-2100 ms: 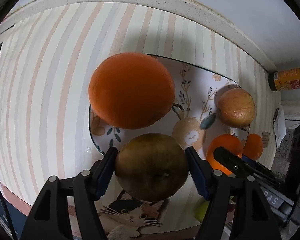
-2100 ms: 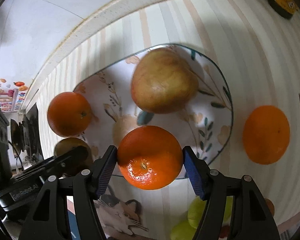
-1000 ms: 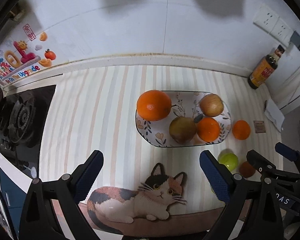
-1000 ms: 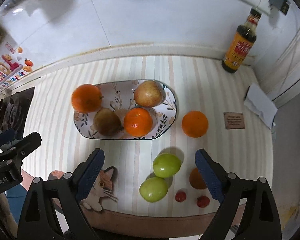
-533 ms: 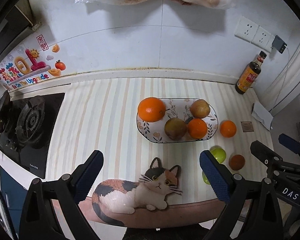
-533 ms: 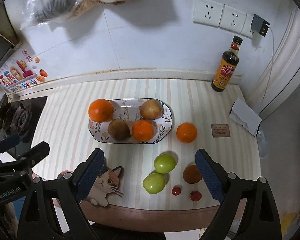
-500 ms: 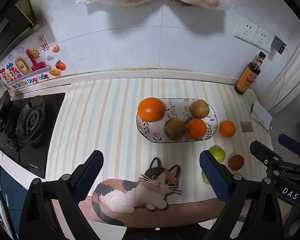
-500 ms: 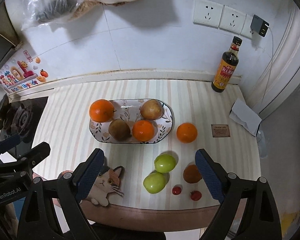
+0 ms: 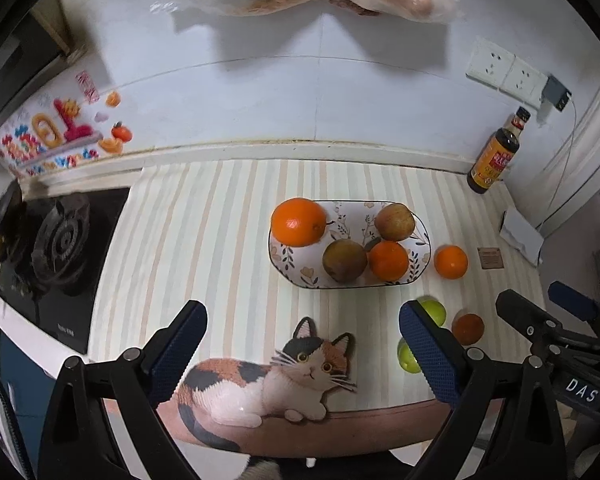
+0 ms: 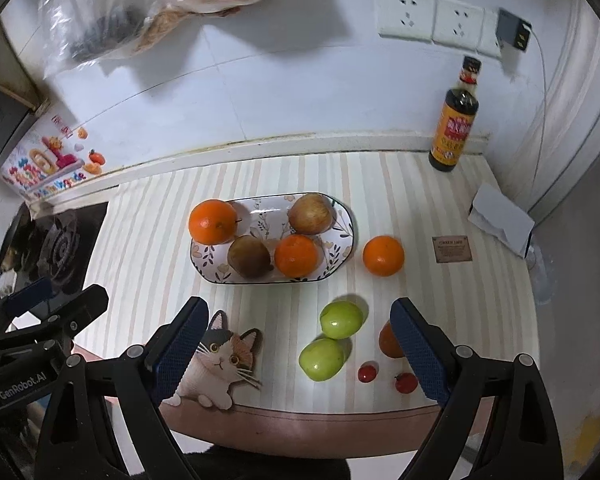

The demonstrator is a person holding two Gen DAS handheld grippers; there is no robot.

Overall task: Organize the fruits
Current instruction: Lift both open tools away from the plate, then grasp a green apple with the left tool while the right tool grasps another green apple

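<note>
Plate [image 10: 346, 254] holds four fruits – two oranges, two brownish ones – both claws gaping wide, empty.

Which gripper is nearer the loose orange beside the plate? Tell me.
Right. The right gripper hangs open just in front of the loose orange; the left gripper hangs open further off, beyond the plate.

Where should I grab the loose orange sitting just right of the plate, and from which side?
Grip the orange across its widest middle, coming from above. It is round and sits alone on the striped mat, apart from the plate, so open jaws probably fit either side.
</note>
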